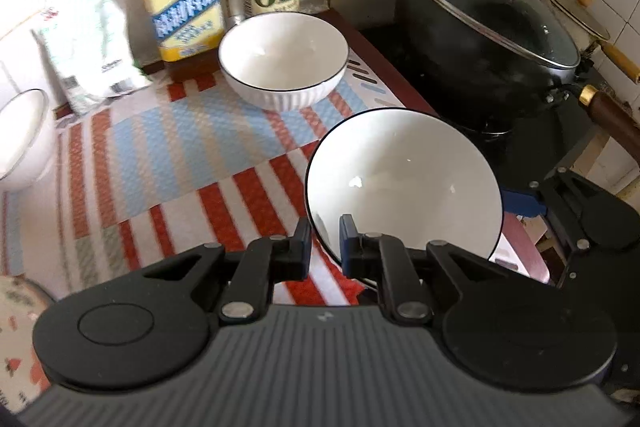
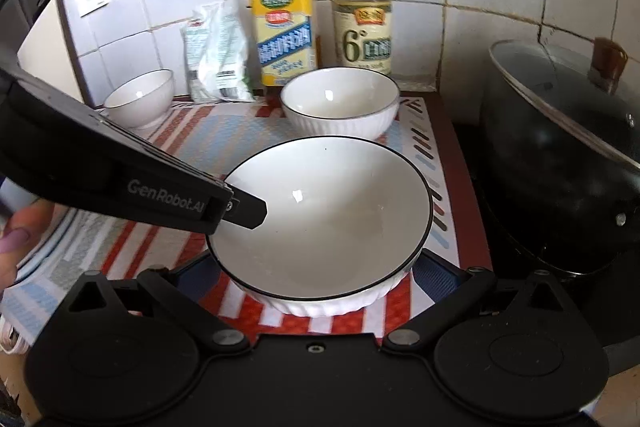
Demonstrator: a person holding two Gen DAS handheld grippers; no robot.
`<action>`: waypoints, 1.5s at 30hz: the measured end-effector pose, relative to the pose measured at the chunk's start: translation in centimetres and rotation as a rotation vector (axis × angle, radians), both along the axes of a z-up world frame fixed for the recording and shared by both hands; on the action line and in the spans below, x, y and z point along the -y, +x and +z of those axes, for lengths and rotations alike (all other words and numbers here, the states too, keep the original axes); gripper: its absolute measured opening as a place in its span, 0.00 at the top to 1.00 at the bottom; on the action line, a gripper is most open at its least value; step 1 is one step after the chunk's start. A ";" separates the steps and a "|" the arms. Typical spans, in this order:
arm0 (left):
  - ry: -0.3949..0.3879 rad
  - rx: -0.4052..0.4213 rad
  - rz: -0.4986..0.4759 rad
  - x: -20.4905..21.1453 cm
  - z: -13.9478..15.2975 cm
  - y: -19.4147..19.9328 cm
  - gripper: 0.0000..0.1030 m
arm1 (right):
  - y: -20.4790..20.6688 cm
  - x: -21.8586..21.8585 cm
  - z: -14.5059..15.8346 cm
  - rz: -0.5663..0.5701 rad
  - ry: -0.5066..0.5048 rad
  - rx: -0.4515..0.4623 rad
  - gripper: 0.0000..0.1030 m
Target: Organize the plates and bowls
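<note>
Bowls are what I am sorting, and the near bowl is the one in hand: my left gripper has its jaws pinched on the rim, one finger inside the bowl and one outside. In the right wrist view that same near bowl looks tilted, its base touching the striped mat or just above it; I cannot tell which. My right gripper has its jaws spread wide, one to each side of the bowl's lower wall, apart from it as far as I can see.

Further back on the mat, just in front of the two bottles, sits the ribbed bowl, upright and empty. A smaller bowl stands at the far left of the counter, beside the plastic packet. A patterned plate edge shows at the lower left of the left wrist view. The lidded black pot on the stove is close on the right.

I judge this to be the carrying step: the near bowl is gripped and probably meant to nest in the ribbed bowl. The next move calls for lifting it level, keeping the right jaws off it or closing them only for support, steering away from the pot, and lowering it centred into the ribbed bowl
</note>
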State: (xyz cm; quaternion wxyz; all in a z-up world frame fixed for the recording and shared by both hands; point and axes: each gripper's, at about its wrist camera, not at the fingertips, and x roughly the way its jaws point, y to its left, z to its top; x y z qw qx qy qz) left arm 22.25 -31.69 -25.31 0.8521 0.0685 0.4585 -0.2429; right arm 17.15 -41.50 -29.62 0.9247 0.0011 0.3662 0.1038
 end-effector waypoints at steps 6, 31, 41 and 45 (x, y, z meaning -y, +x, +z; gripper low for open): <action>0.027 -0.005 0.033 -2.9 1.6 -1.9 0.88 | -1.0 -2.2 1.8 0.031 0.028 -0.037 0.00; 0.049 -0.084 0.248 -13.2 -0.3 -2.3 0.88 | 0.0 -12.6 1.2 0.313 -0.051 -0.034 0.00; 0.067 -0.141 0.255 -13.2 -2.6 -1.3 0.88 | 1.2 -13.2 -0.9 0.333 -0.076 -0.098 0.00; 0.067 -0.159 0.258 -13.4 -2.7 -1.1 0.87 | 1.1 -13.3 -1.1 0.334 -0.072 -0.105 0.00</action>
